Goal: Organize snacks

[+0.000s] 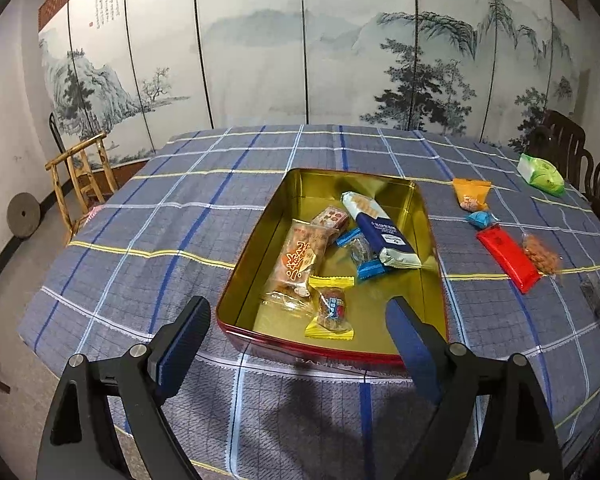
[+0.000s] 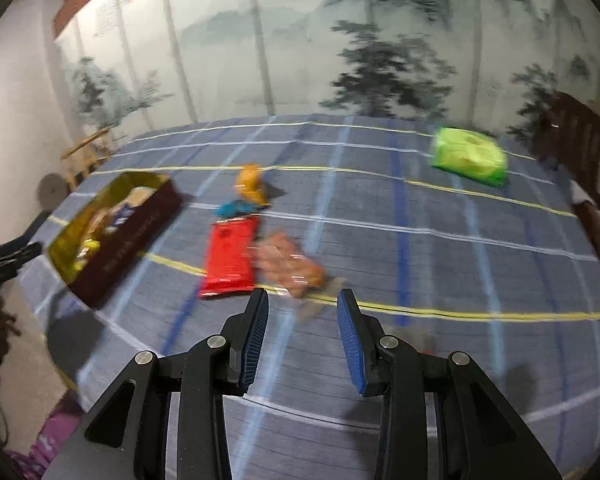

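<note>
A red tin with a gold inside (image 1: 428, 216) stands on the checked tablecloth and holds several wrapped snacks, among them a blue-and-white pack (image 1: 380, 232) and a yellow-ended candy (image 1: 331, 308). My left gripper (image 1: 300, 320) hovers open over the tin's near rim, empty. Right of the tin lie a red pack (image 1: 508, 258), a clear peanut packet (image 1: 540, 254), a blue candy (image 1: 482, 219), an orange pouch (image 1: 470, 194) and a green bag (image 1: 540, 174). In the blurred right wrist view my right gripper (image 2: 303, 294) has its jaws drawn close, empty, just short of the peanut packet (image 2: 290, 266) and the red pack (image 2: 230, 256).
The tablecloth (image 1: 180, 216) covers a round table. A painted folding screen (image 1: 260, 60) stands behind it. A wooden chair (image 1: 80, 176) is at the far left, and dark chairs (image 1: 572, 148) stand at the far right. The tin (image 2: 140, 232) is at the left in the right wrist view.
</note>
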Tool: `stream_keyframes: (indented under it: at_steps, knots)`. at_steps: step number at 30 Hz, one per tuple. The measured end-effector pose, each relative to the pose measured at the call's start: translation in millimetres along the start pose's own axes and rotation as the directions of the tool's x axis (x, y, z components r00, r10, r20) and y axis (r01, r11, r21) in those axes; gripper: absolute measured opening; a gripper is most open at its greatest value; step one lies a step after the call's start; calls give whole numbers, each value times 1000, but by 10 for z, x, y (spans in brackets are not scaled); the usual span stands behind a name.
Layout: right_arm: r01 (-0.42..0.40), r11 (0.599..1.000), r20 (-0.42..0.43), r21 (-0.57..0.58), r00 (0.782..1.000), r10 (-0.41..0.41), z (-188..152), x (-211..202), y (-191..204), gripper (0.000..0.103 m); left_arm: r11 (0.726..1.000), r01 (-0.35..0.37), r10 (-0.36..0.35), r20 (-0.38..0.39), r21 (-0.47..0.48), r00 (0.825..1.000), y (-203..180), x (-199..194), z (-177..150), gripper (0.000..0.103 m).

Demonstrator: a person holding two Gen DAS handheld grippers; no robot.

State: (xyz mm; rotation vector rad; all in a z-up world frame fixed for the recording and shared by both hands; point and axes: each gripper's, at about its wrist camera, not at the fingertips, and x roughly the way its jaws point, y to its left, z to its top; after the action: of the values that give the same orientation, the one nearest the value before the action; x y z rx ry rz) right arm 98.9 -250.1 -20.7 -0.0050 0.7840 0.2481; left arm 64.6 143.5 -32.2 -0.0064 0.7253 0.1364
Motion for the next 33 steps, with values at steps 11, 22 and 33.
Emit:
stream_keyframes:
  at_steps: [11,22,33]
  knots:
    - [68,995,-117,71,991,-59,-390,88,-656,75,997,47,-46,-18,68,999,-335,1,-19,91]
    - [81,997,-189,-9,979,-81,-316,602,-462,36,998,39,-40,14,42,999,-280,-204,0,91]
    - [-231,972,-64,-40,971,228,478,408,617,36,999,35,-35,10,-2,999,-35,-410,-144,91]
